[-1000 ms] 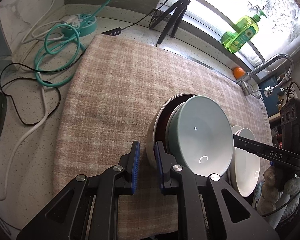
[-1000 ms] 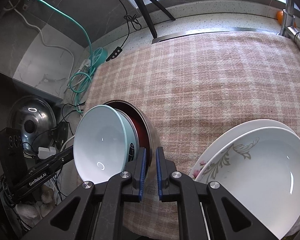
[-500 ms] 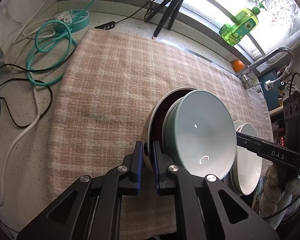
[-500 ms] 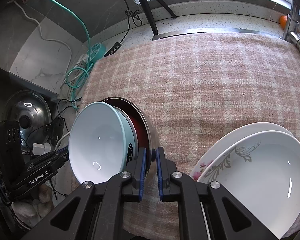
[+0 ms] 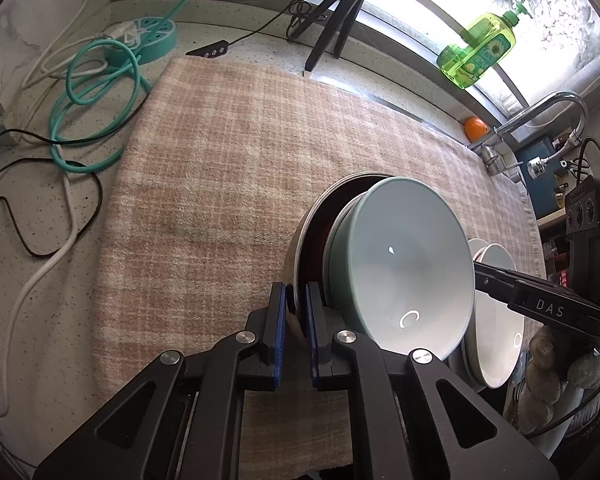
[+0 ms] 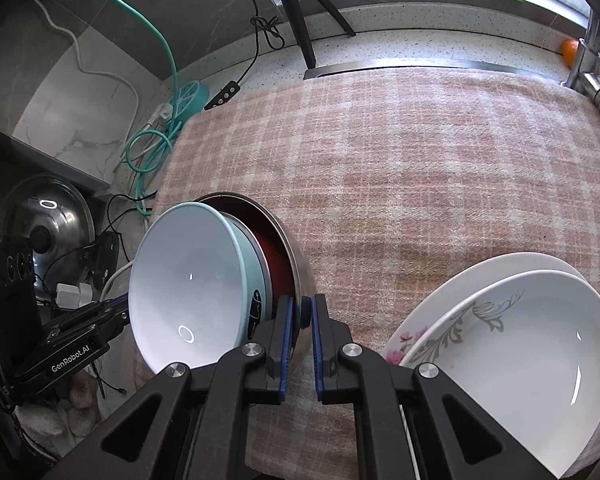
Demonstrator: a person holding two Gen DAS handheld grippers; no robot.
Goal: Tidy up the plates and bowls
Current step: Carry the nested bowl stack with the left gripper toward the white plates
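Observation:
A steel bowl (image 5: 300, 248) with a dark red inside rests on the checked cloth (image 5: 220, 160), and a pale green bowl (image 5: 404, 264) is nested in it, tilted. My left gripper (image 5: 296, 308) is shut on the steel bowl's near rim. In the right wrist view my right gripper (image 6: 300, 320) is shut on the same steel bowl (image 6: 300, 256), at the rim beside the pale bowl (image 6: 188, 280). Each gripper's tips are hidden behind the pale bowl in the other's view. Two stacked white flowered plates (image 6: 520, 340) lie right of the right gripper.
Teal and white cables (image 5: 88, 92) and a power strip lie left of the cloth. A tripod (image 5: 336, 20), a green soap bottle (image 5: 480, 52), an orange (image 5: 475, 127) and a faucet (image 5: 540, 112) line the window side. A steel pot lid (image 6: 48, 220) sits far left.
The left gripper, slightly open beside the steel bowl a second ago, has slid onto its rim and shut on it. The right gripper's view has barely shifted.

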